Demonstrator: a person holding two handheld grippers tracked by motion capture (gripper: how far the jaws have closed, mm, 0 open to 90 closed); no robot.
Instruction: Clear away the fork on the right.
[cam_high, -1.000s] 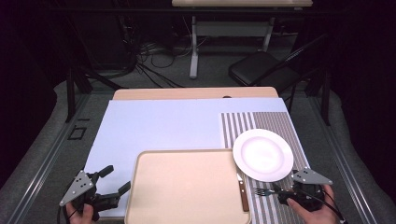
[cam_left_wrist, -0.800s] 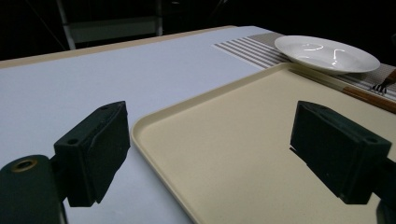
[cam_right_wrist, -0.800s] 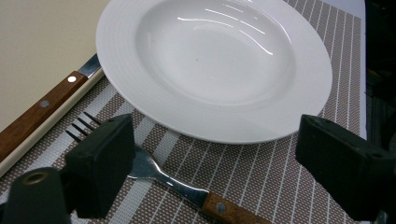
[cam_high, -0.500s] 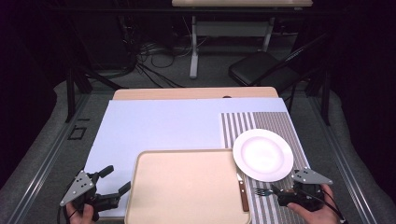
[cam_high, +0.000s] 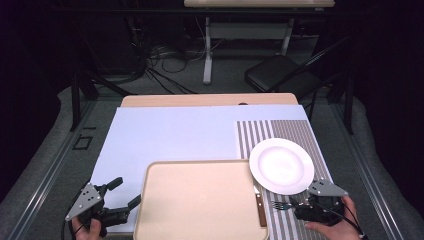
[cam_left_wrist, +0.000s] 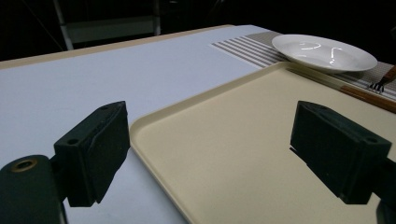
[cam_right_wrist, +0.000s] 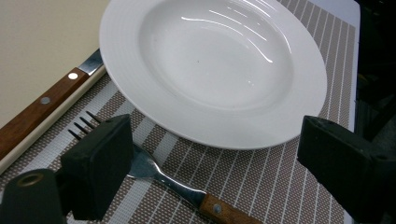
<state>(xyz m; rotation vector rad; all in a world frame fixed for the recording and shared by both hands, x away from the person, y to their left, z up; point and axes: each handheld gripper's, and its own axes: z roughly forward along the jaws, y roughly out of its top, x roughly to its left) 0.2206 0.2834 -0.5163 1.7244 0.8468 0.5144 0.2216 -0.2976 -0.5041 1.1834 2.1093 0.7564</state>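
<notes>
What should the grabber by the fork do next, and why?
Probably lower the right gripper onto the fork and close on its handle. Its jaws stand open just above the fork, which lies flat on the striped placemat beside the white plate, untouched.

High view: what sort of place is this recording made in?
Probably a lab or studio set up for recording, not a dining room: dark surrounds, loose cables on the floor, a folding chair, and a staged table.
</notes>
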